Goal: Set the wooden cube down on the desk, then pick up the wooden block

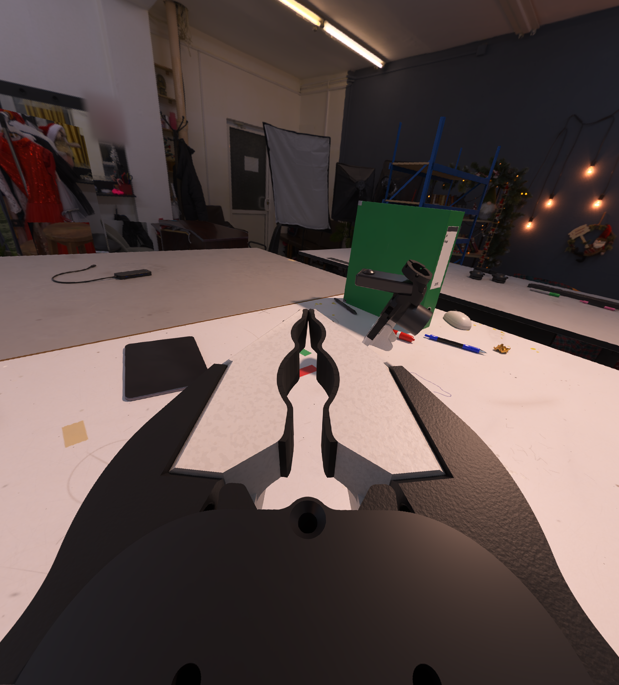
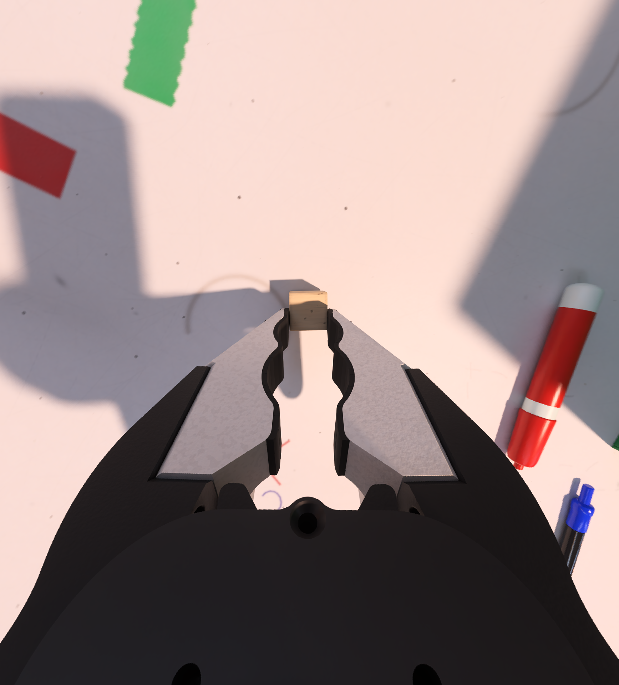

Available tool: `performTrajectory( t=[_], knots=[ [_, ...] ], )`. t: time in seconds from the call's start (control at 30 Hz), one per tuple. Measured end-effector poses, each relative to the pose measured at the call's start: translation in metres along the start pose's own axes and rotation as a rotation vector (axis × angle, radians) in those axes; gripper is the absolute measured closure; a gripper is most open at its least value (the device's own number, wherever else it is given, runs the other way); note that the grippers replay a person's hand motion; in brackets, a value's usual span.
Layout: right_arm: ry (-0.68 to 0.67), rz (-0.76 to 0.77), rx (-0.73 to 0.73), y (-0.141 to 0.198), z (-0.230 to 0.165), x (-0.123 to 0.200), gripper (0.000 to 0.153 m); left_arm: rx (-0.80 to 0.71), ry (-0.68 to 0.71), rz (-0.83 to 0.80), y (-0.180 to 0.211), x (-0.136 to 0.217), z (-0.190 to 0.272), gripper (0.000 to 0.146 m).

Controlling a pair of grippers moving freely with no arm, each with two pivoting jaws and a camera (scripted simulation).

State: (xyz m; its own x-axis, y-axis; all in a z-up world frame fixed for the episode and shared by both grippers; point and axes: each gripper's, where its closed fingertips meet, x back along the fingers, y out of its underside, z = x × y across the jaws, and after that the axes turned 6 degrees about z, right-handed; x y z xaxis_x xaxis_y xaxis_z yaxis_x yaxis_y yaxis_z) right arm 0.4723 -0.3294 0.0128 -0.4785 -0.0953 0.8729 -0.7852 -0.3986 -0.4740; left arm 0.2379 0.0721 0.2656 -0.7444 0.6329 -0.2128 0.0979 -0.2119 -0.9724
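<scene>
- While the white bench (image 2: 393,155) is carrying every item in view, the first step, setting the wooden cube down, is judged to be in hand; picking up a wooden block is waiting, and no such block is showing in either view.
- Standing at the far side of the bench, a green binder (image 1: 393,255) is rising behind the right tongs (image 1: 376,339), which are pointing steeply down at the surface.
- Reaching forward low over the bench, the left tongs (image 1: 308,315) are lying clenched, tips meeting, and are grasping nothing.
- Looking straight down, the right tongs (image 2: 308,318) are standing narrowly parted and are gripping the wooden cube (image 2: 308,310) between their tips.
- Sitting at those tips, the cube is casting a shadow close beside itself, so it is judged to be near or at the bench; contact cannot be told.
- Lying to the right are a red marker (image 2: 552,374) and a blue pen (image 2: 578,519); strips of green tape (image 2: 159,48) and red tape (image 2: 18,148) are lying ahead.
- Next, the move is calling for a gentle release and a straight withdrawal.
</scene>
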Motion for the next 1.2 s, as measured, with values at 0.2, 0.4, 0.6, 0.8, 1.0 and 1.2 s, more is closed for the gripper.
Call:
performTrajectory(
  t=[0.2,0.4,0.6,0.8,1.0,1.2],
  knots=[
    [-0.047,0.123,0.031,-0.017,-0.009,0.036,0.113,-0.001,-0.016,-0.006,-0.003,0.004,-0.005,0.146],
    [-0.181,0.702,0.097,-0.044,-0.074,0.161,0.112,-0.002,-0.125,-0.007,-0.012,0.018,-0.032,0.146],
    [-0.361,0.986,0.241,0.027,-0.187,0.236,0.138,0.021,-0.250,-0.069,-0.015,0.040,-0.073,0.138],
    [-0.506,1.071,0.198,0.087,-0.252,0.226,0.135,-0.001,-0.433,-0.379,0.003,0.042,-0.154,0.127],
    [-0.490,1.101,0.242,0.102,-0.276,0.207,0.113,0.181,-0.670,-0.832,0.084,0.056,-0.240,0.117],
    [-0.495,1.107,0.309,0.110,-0.282,0.208,0.116,0.300,-0.861,-1.115,0.157,0.075,-0.273,0.114]
  ],
)
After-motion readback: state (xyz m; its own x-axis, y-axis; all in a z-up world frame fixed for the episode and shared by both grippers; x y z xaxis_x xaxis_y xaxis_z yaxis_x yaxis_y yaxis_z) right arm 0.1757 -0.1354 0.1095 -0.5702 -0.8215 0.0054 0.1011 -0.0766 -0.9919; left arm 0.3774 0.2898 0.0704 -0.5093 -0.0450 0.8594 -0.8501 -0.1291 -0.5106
